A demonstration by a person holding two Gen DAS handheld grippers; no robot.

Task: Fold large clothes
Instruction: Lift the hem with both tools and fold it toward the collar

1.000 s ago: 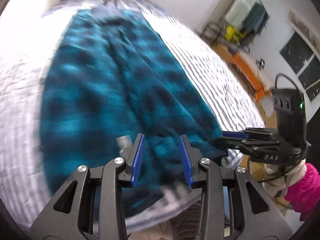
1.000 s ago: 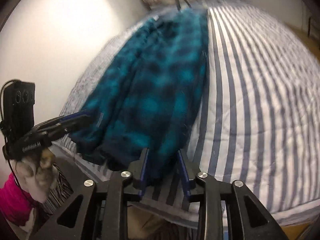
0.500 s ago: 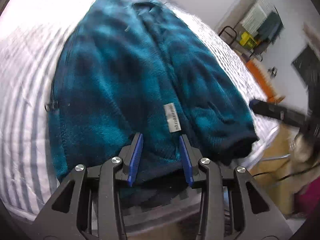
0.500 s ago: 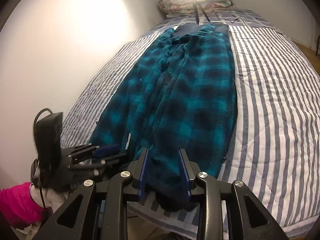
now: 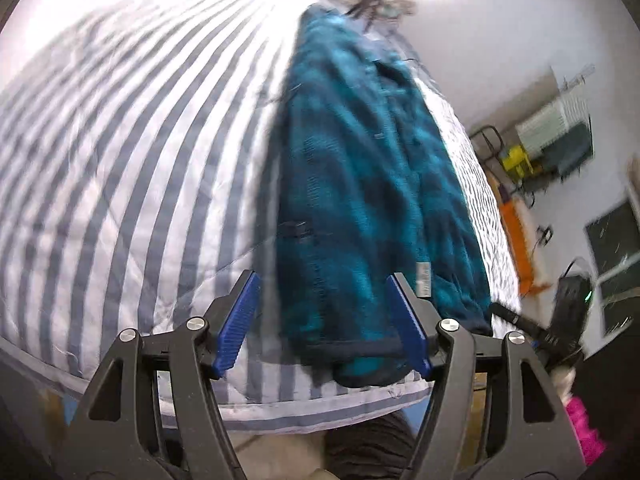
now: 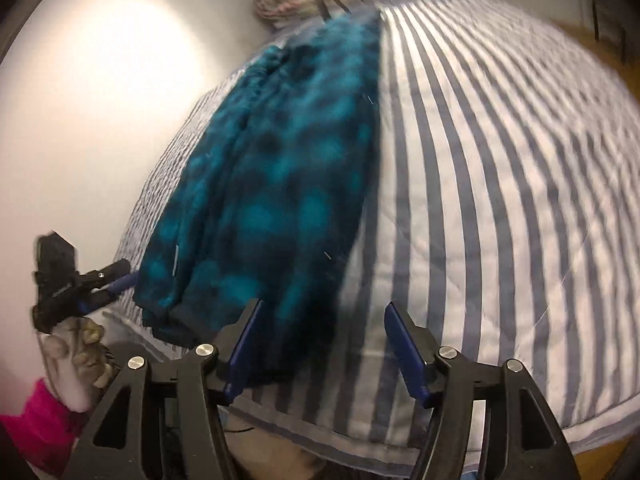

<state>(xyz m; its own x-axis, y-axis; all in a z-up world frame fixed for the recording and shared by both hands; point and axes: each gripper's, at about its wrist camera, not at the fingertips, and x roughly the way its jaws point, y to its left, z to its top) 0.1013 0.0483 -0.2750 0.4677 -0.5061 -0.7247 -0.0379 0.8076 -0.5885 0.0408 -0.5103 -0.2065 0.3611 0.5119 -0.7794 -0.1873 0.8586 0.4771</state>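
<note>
Left wrist view shows the left gripper (image 5: 324, 328) spread wide, jaws just opened, gripping nothing; teal plaid fleece trousers (image 5: 360, 184) lie lengthwise at frame centre on the striped bedspread (image 5: 120, 168); right gripper (image 6: 324, 354) likewise open and empty, apparently releasing the cuffs to lie flat.

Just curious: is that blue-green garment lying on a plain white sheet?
No, the garment lies on a bedcover striped grey and white.

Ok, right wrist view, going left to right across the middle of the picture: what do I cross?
White wall → left gripper with its gloved hand → teal plaid garment → striped quilt.
</note>
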